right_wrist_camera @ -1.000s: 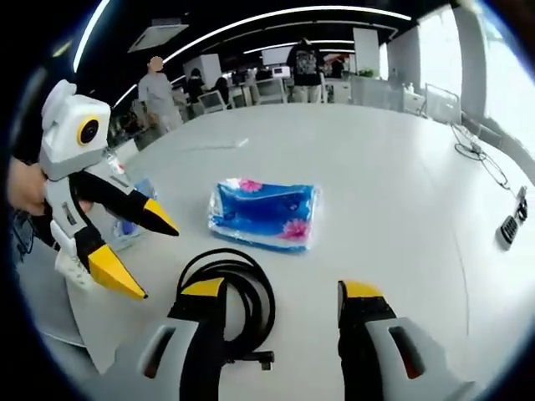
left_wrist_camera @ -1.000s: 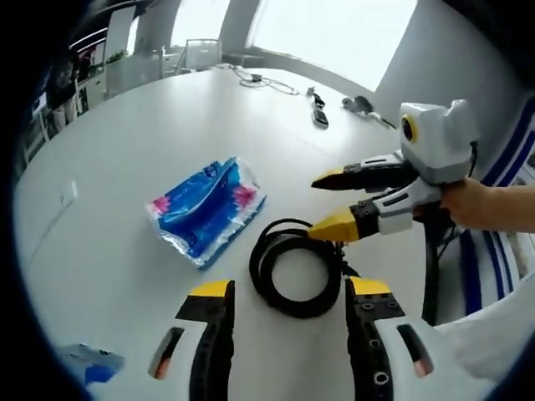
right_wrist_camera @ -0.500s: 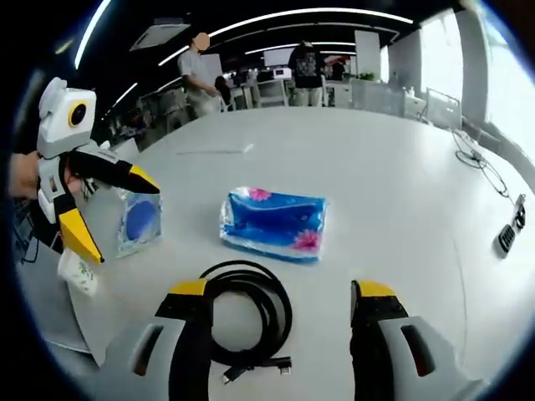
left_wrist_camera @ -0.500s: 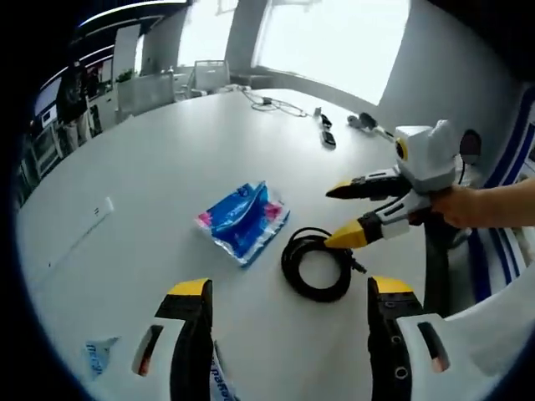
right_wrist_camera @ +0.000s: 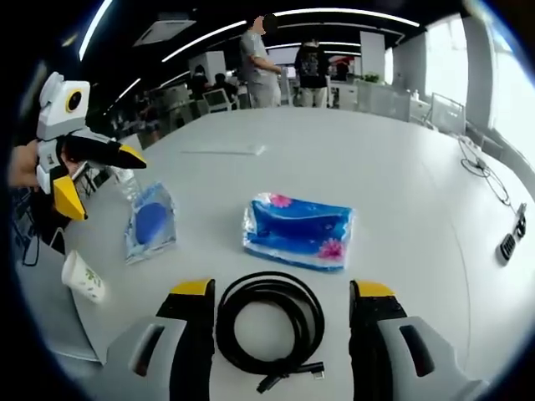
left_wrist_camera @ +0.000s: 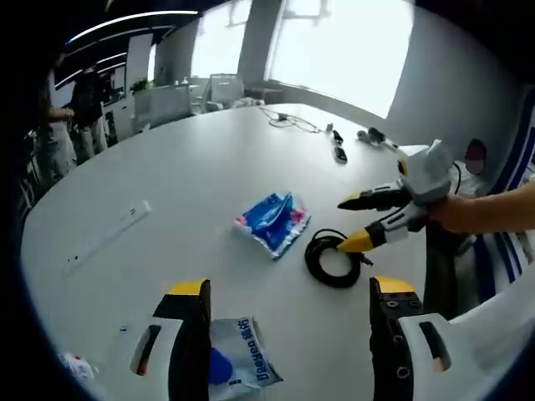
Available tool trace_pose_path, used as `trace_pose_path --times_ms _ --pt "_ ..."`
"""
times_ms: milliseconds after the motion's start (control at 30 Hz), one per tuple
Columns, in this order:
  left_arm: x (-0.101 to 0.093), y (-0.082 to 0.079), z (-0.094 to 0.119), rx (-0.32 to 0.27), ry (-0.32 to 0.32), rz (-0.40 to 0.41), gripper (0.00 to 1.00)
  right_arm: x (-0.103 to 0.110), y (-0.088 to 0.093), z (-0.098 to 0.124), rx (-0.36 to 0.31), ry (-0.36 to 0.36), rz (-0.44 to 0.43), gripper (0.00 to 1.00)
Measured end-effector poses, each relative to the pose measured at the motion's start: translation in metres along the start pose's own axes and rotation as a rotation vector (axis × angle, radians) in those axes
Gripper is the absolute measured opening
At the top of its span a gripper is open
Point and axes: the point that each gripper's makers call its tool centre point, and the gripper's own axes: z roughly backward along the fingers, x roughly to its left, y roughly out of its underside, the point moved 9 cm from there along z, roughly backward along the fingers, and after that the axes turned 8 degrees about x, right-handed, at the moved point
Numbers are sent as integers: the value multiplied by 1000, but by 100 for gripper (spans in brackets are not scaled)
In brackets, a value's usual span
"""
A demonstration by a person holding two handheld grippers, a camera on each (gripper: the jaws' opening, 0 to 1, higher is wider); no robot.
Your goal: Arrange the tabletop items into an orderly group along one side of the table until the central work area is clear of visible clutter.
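Left gripper view: the left gripper (left_wrist_camera: 288, 292) has been drawn back from the coiled black cable (left_wrist_camera: 333, 257), jaws parted, nothing held. A second ago the coil lay just ahead of its tips; now it lies well out on the white table (left_wrist_camera: 167, 175), and a small clear pouch with a blue disc (left_wrist_camera: 236, 364) has come into sight between the jaws. The blue tissue pack (left_wrist_camera: 273, 221) sits just beside the coil. The right gripper (left_wrist_camera: 358, 220) is seen at the coil's far edge, jaws spread, its lower tip at or just over the cable; contact cannot be confirmed.

Right gripper view: the right gripper (right_wrist_camera: 282, 292) is released, the cable (right_wrist_camera: 269, 328) framed between its tips, the tissue pack (right_wrist_camera: 298, 230) just beyond. The left gripper (right_wrist_camera: 89, 178) has been raised away toward the pouch (right_wrist_camera: 150, 223); a paper cup (right_wrist_camera: 84, 276) lies tipped near the table's edge.

Judgement: no item has been grasped yet. The left appears to be redirected to the pouch while the cable is left to the right. Grouping is barely begun.
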Motion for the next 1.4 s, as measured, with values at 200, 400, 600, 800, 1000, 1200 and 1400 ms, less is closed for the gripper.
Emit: trace_pose_path --times_ms 200,400,600,800,1000,1200,1400 --pt "17 18 26 -19 -37 64 75 16 -11 -8 -6 -4 -1 62" --pt "34 38 56 -24 -82 93 75 43 -22 -17 -7 -31 26 61" --pt "50 55 82 -41 -118 117 75 64 -30 -21 -9 -52 47 61" --pt "61 70 103 -48 -134 131 74 74 -33 -15 -7 -44 67 61" --pt "73 84 123 -62 -152 146 73 76 -33 -7 3 -25 80 61" --pt "82 92 140 -81 -160 157 73 78 -37 0 3 -9 90 61" --pt "91 104 156 -87 -172 160 72 79 -38 4 2 7 99 61"
